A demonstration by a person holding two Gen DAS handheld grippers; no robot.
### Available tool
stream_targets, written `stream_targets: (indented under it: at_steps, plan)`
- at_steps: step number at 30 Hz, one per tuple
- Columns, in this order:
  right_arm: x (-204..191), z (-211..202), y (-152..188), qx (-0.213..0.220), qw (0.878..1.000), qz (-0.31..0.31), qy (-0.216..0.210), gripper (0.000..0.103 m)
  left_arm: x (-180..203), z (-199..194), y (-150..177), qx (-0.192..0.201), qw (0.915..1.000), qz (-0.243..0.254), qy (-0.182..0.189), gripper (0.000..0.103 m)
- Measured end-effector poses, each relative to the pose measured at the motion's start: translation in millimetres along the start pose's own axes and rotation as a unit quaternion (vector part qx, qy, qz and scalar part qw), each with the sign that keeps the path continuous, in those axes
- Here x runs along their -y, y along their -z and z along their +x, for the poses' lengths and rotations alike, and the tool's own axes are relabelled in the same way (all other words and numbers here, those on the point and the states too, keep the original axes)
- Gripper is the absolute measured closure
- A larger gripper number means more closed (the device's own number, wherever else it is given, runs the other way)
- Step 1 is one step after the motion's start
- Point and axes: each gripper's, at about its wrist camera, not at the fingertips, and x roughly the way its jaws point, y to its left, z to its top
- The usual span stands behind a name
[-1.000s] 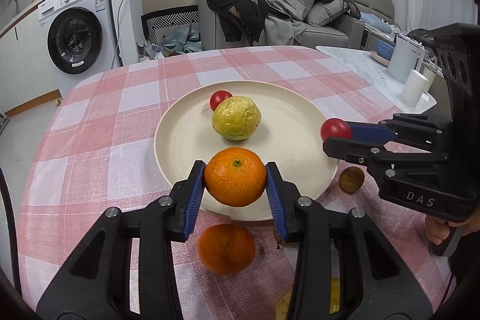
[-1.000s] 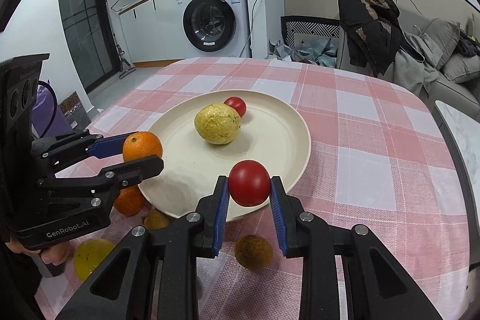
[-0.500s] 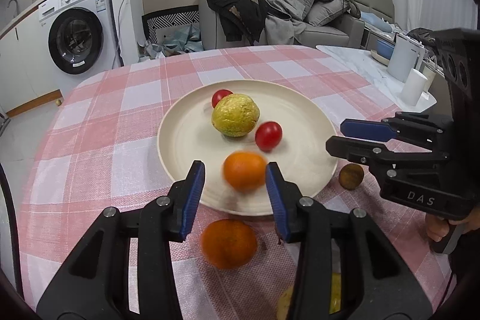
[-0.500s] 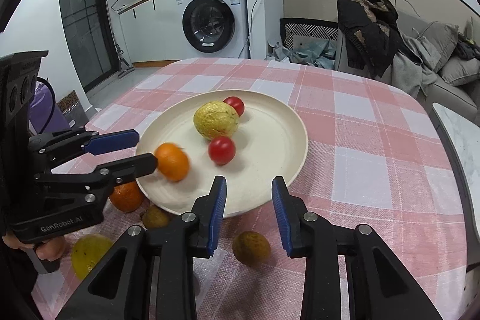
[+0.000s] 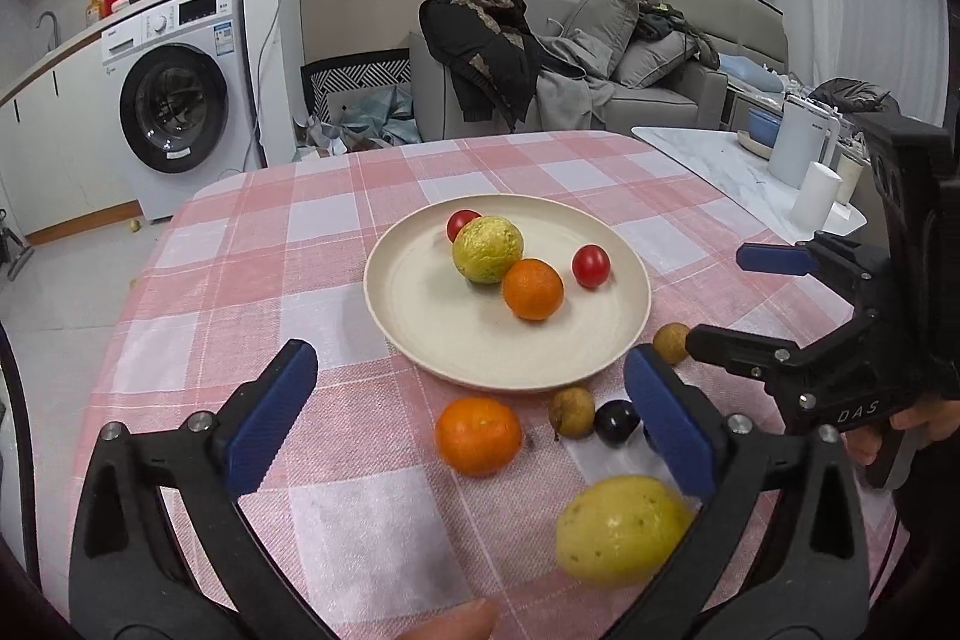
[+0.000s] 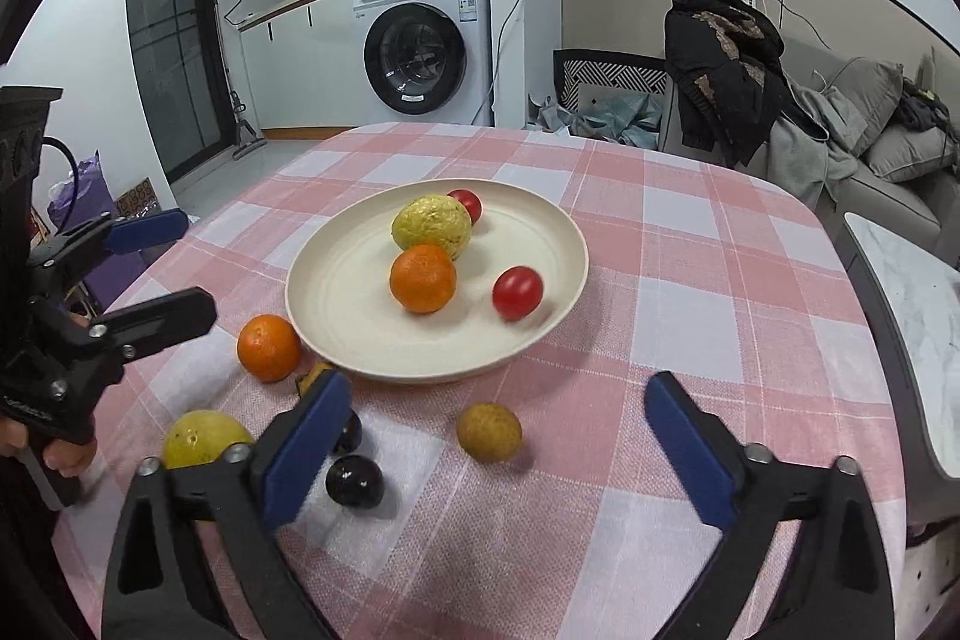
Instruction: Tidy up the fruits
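A cream plate on the pink checked cloth holds a yellow-green fruit, an orange and two red tomatoes, one near the right rim and one behind. My left gripper hangs before the plate's near rim, its jaws opening wide with nothing between them. My right gripper stands the same way, jaws opening and empty, above a small brown fruit. Off the plate lie another orange, a yellow fruit and a dark fruit.
Two more small brown fruits lie by the plate's near rim. A white side table with a kettle stands to the right. A washing machine and a sofa are beyond the table's far edge.
Both grippers let go: the orange and the red tomato dropped from the jaws and now rest on the plate. Both grippers drew back from the plate and their jaws spread wide.
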Motion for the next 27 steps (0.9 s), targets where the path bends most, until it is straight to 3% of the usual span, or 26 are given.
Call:
stream_targets:
  at_steps: [13,27]
  plan:
    - [-6.7,-6.2,17.0,-0.015,1.0,-0.006,-0.007,0.0,12.5,-32.6,29.2,-0.016,0.9998,0.008,0.013,0.001]
    - [0.6,1.7,22.8,-0.025,1.0,0.005,0.008,0.0,34.1,-18.0,47.4,-0.061,0.9969,0.028,0.041,0.001]
